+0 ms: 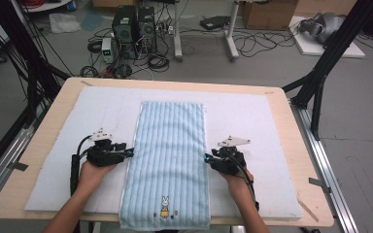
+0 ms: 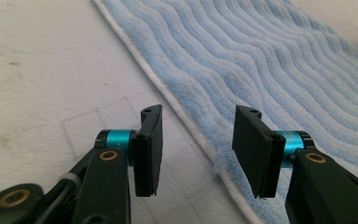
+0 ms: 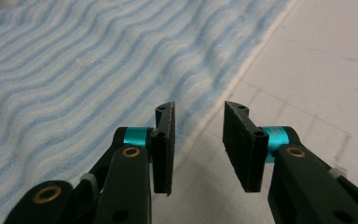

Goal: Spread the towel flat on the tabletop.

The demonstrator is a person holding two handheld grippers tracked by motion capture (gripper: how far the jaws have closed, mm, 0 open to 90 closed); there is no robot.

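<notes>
My left gripper [image 1: 130, 153] and right gripper [image 1: 207, 158] both gape, empty, at the blue striped towel's [image 1: 167, 160] long edges.

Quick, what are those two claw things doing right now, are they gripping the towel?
Left gripper: open, straddling the blue towel edge, gripping nothing.
Right gripper: open at the towel's other edge, gripping nothing.

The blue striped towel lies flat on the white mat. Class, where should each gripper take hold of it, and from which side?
Probably by its long side hems. The towel lies flat, so only its edges offer something to pinch. The left gripper stands open astride the left hem and the right gripper open at the right hem: each best comes in low from its own side.
</notes>
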